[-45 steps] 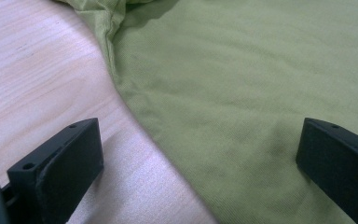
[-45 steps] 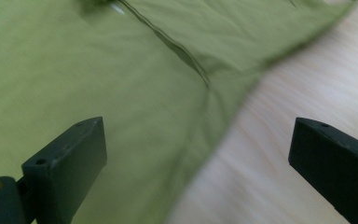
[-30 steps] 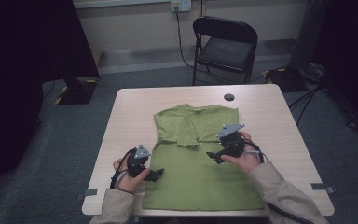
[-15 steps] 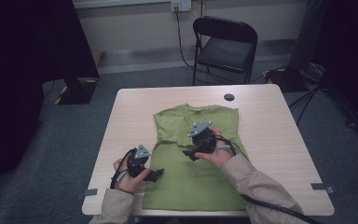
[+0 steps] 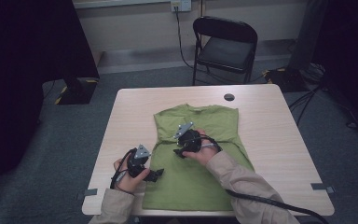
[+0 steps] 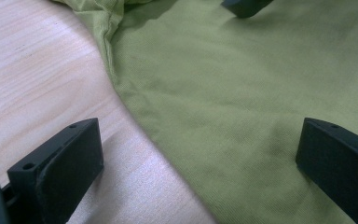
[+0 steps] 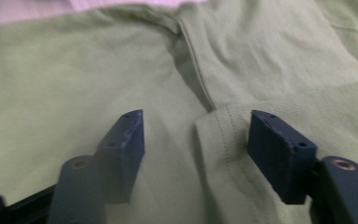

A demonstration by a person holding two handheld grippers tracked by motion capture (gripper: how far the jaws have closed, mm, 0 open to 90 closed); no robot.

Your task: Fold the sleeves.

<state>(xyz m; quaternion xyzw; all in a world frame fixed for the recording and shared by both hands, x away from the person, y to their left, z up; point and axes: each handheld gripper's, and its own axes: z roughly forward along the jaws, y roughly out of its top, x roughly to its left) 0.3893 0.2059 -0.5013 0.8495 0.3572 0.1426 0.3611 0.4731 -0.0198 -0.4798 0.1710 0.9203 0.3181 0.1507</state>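
A green T-shirt (image 5: 205,177) lies flat on the wooden table (image 5: 279,135), collar at the far side. My left gripper (image 5: 157,175) rests at the shirt's left edge near the front, jaws wide open. In the left gripper view (image 6: 200,140) one jaw stands over bare wood and the other over the cloth (image 6: 237,84). My right gripper (image 5: 179,151) is over the shirt's left middle, open. In the right gripper view (image 7: 198,130) its jaws straddle a folded sleeve hem (image 7: 228,126) without closing on it.
A small black round disc (image 5: 229,97) sits at the table's far edge. A black folding chair (image 5: 226,46) stands behind the table. Tape marks (image 5: 320,186) lie near the front corners. The right gripper's cable (image 5: 270,203) trails over the front edge.
My right gripper has moved left across the shirt, from its right side to its left middle. The left gripper has stayed in place.
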